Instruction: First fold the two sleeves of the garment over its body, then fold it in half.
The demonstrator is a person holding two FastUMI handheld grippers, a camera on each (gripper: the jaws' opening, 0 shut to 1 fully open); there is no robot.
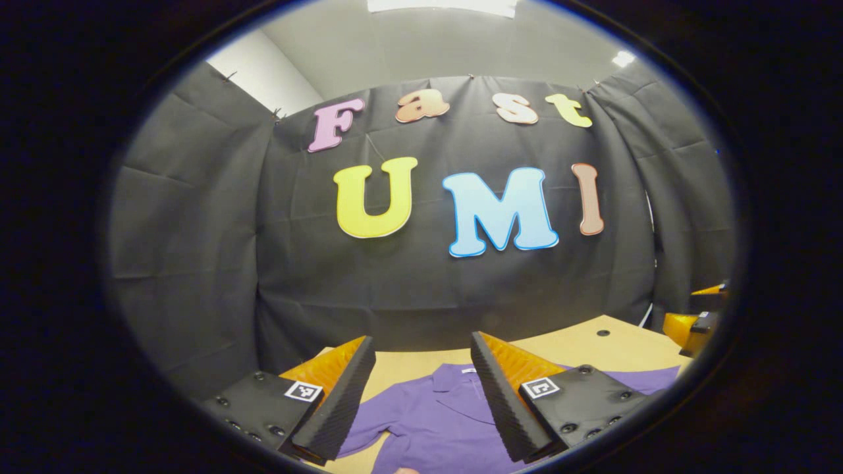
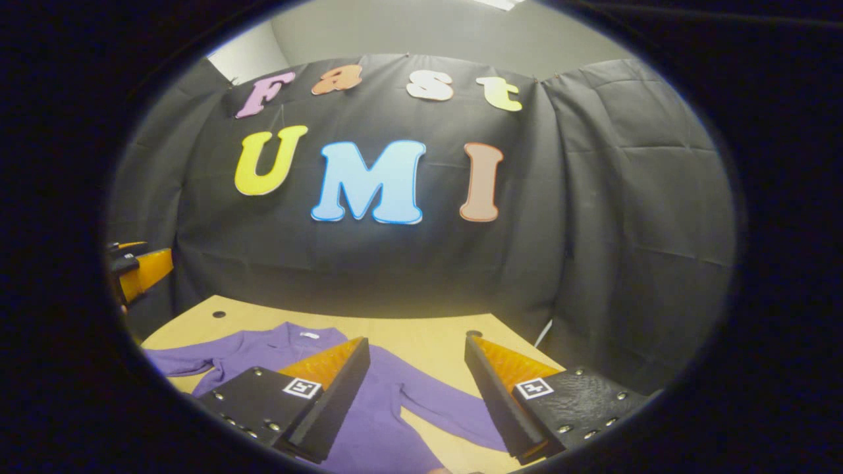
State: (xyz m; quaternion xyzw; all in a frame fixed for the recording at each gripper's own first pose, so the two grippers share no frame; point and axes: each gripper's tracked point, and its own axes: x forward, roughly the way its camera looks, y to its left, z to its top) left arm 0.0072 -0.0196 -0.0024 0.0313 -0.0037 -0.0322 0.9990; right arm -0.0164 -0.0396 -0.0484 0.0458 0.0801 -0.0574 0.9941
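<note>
The purple collared fabric shirt is seen spread flat on the light wooden surface, both sleeves unfolded, while the 2 tools, left and right, are held apart above it, seemingly ready for the sleeves.

A light wooden table with small dark holes stands before the black cloth wall

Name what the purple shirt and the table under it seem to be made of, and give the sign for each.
Purple polo shirt: soft matte woven or knit cloth, likely cotton or a blend; it lies limp with creases and a folded collar.
Table: pale wood or wood-look board, smooth with a low sheen; flat even tan surface with round holes.
</note>
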